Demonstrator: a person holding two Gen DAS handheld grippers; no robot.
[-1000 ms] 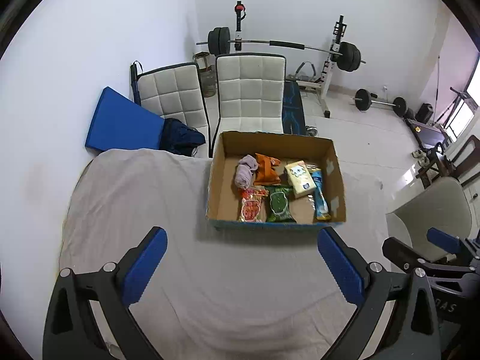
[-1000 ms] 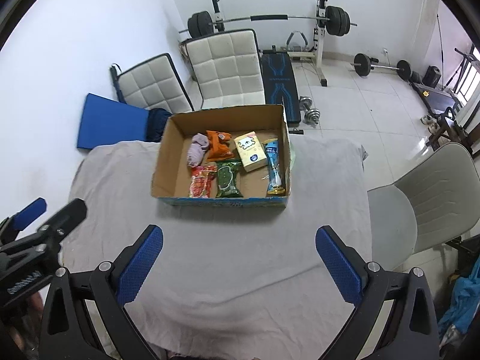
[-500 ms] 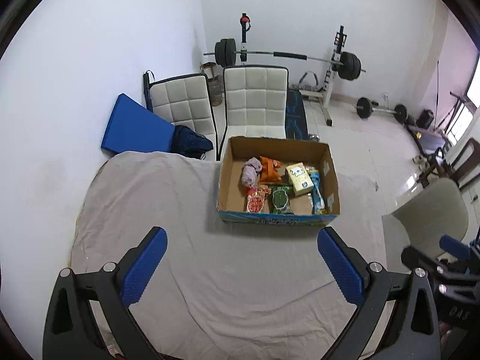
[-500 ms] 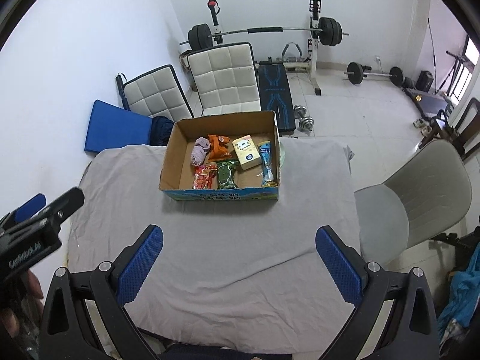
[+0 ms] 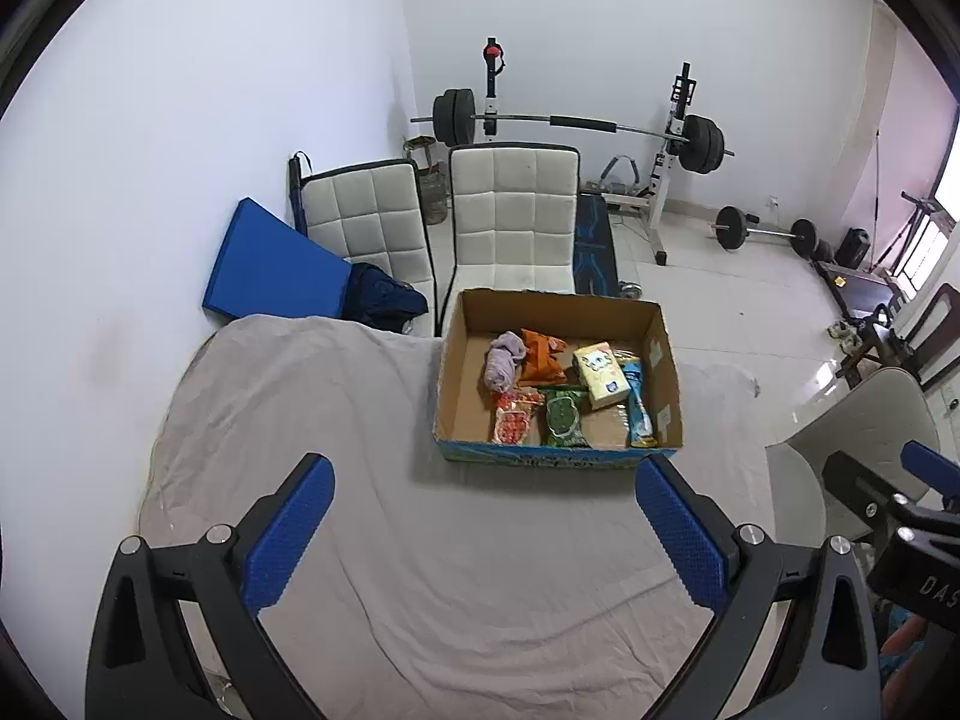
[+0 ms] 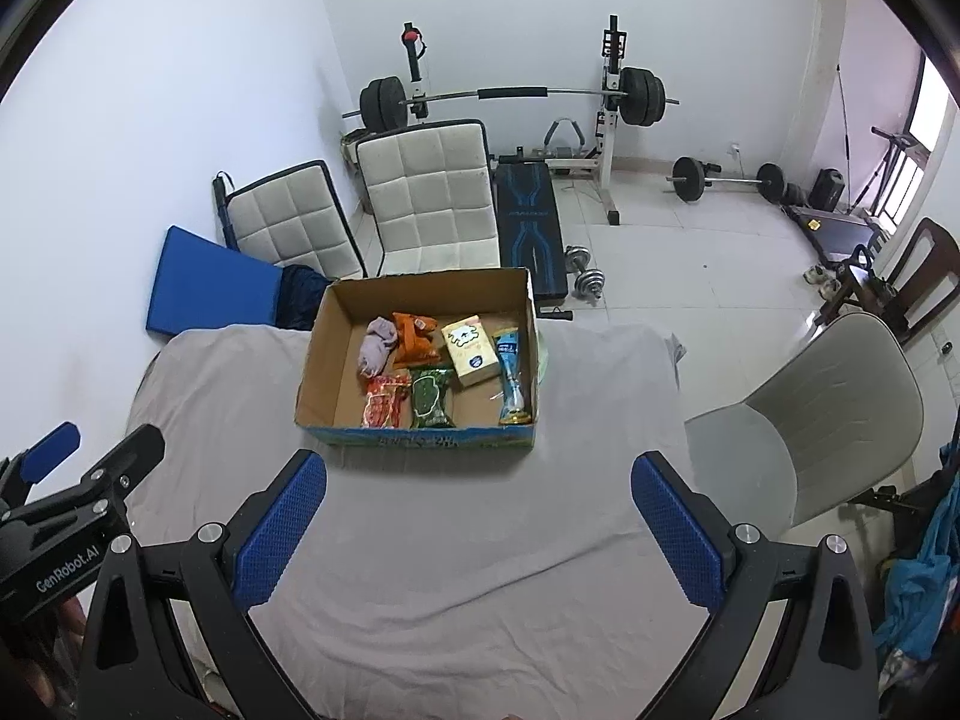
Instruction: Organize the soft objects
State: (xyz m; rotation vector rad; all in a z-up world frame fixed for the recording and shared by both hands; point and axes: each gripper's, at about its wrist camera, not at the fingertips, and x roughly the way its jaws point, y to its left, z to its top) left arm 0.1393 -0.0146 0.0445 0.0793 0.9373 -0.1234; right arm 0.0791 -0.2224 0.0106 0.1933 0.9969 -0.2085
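Two grippers hang high above a table point(image 5: 372, 540) draped in grey cloth, each with its jaws wide apart and nothing between them: the left gripper point(image 5: 480, 534) at 7 o'clock of the scene, the right gripper point(image 6: 477, 531) at 5 o'clock. Ahead at 12 o'clock, well apart from both, sits an open cardboard box point(image 6: 318, 360) holding every item. Left to right inside it lie a lilac cloth bundle point(image 6: 377, 347), an orange pouch point(image 6: 414, 341), a red packet point(image 6: 381, 401), a green packet point(image 6: 428, 397), a tissue pack point(image 6: 471, 349) and a blue wrapper point(image 6: 511, 378) along the wall at 3 o'clock. All look light and yielding. The cloth would likely bunch under a mid-body pinch; the glossy packets may slip, so a sealed edge seems the safer hold.
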